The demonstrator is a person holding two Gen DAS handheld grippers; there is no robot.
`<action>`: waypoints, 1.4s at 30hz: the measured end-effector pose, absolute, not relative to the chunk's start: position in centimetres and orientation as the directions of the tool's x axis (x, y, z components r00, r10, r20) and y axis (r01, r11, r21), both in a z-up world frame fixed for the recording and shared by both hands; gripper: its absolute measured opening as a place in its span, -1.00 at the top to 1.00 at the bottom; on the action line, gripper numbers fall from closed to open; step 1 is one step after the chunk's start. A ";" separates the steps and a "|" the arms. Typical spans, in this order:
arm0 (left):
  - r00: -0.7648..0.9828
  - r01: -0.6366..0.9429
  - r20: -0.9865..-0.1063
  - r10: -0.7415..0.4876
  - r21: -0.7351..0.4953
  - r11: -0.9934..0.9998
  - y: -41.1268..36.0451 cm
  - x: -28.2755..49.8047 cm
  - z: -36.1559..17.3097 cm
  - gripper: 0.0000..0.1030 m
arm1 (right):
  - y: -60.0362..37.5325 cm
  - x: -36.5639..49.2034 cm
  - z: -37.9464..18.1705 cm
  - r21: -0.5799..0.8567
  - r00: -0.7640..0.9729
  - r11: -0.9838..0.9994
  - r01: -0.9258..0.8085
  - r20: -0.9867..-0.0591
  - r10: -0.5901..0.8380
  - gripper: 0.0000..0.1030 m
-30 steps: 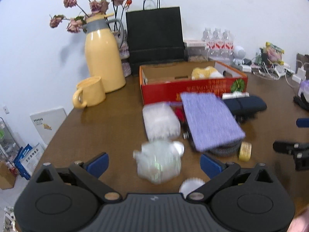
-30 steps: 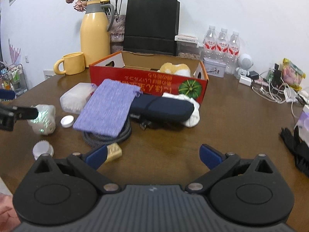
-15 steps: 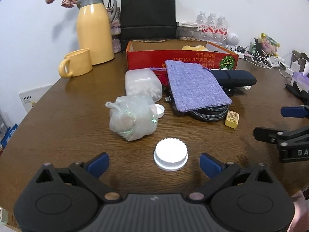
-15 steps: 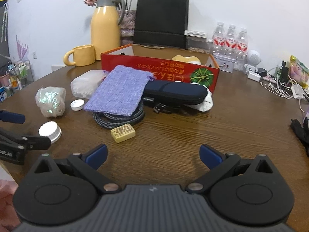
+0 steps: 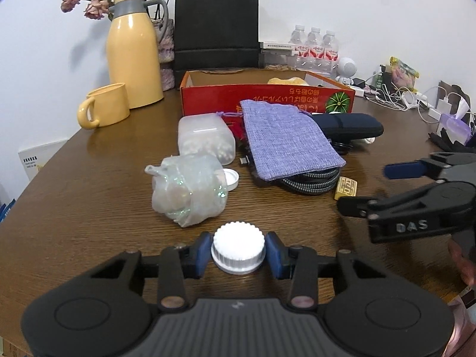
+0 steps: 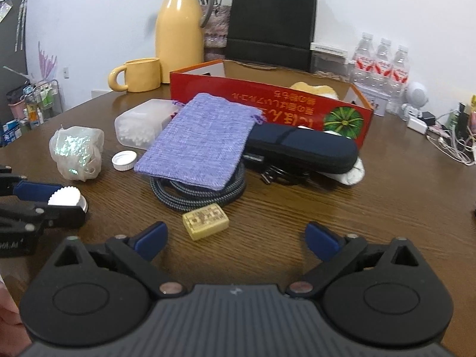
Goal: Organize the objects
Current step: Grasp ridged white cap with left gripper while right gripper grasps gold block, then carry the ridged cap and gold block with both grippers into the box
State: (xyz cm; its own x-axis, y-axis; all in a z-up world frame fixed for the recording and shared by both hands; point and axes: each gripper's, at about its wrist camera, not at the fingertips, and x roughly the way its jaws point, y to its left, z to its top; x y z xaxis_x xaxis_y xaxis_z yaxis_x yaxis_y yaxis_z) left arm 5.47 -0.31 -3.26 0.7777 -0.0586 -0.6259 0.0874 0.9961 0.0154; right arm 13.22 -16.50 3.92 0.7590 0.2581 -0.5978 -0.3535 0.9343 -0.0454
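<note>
Two white caps are out on the wooden table (image 5: 89, 208): a ribbed white cap (image 5: 238, 251) and a smaller flat cap (image 6: 124, 160). There is one purple pouch (image 5: 285, 139), one coiled cable (image 6: 202, 192), one dark zip case (image 6: 300, 148), one small yellow block (image 6: 206, 221), one clear tub (image 5: 205, 138), one crinkly plastic bag (image 5: 189, 190) and one red box (image 5: 267, 96).

The ribbed cap sits flat side up at the near edge; being round, it has no long axis. The left gripper (image 5: 238, 254) has just been closing, its blue pads touching the cap on either side. The right gripper (image 6: 236, 238) stands spread over bare table, just short of the yellow block, having narrowed only a little.

A white wall backs the table, with a yellow jug (image 5: 134, 59), one mug (image 5: 105, 108), a black paper bag (image 5: 215, 28) and three water bottles (image 5: 315, 47)
</note>
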 end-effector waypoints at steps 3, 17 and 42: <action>0.782 0.097 -0.620 -0.062 0.023 0.995 -0.4 5.3 -3.1 0.25 | -16.2 13.9 3.8 -0.024 0.740 0.924 -0.381 -0.607 0.289 -0.56; 0.808 0.126 -0.583 -0.081 0.036 0.991 -1.3 4.7 -1.6 0.25 | -17.0 12.4 5.0 0.014 0.751 0.910 -0.413 -0.560 0.350 0.31; 0.873 0.139 -0.477 -0.097 0.053 0.989 -3.1 12.0 5.0 0.25 | -19.4 15.8 12.6 -0.025 0.868 0.943 -0.333 -0.397 0.296 0.31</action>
State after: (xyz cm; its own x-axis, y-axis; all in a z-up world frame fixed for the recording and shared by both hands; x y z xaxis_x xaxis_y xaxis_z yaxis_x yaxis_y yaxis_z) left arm 12.00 -3.10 5.03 0.8734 -0.0971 -0.4772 0.1390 0.9889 0.0532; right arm 15.79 -19.41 12.58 0.8684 0.2964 -0.3975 -0.3331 0.9426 -0.0251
